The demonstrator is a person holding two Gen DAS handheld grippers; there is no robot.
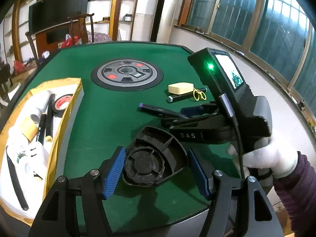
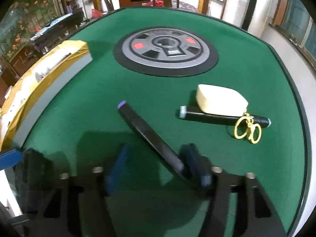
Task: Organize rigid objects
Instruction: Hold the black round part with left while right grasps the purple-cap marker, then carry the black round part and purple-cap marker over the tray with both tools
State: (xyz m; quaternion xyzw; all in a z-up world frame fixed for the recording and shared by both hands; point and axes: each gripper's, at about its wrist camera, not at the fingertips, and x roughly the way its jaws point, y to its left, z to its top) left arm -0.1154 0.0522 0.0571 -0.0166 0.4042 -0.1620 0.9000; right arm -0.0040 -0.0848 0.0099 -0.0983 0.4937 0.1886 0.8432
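Note:
My left gripper (image 1: 157,172) is open, its blue pads on either side of a black plastic wedge-shaped part (image 1: 154,158) with a round cap that lies on the green table (image 1: 110,106). My right gripper (image 2: 158,167) is open over the table; a black marker with a purple end (image 2: 148,134) lies slanted between its fingers, its near end against the right pad (image 2: 194,162). The right gripper (image 1: 173,114) and the marker (image 1: 158,110) also show in the left wrist view. A cream case (image 2: 221,100) with yellow rings (image 2: 247,130) leans on a second black marker (image 2: 223,117).
A yellow-edged box (image 1: 65,118) at the left holds tape rolls, tubes and black sticks; it also shows in the right wrist view (image 2: 45,79). A round grey and black panel (image 1: 127,74) sits in the table's middle. A chair stands behind the table.

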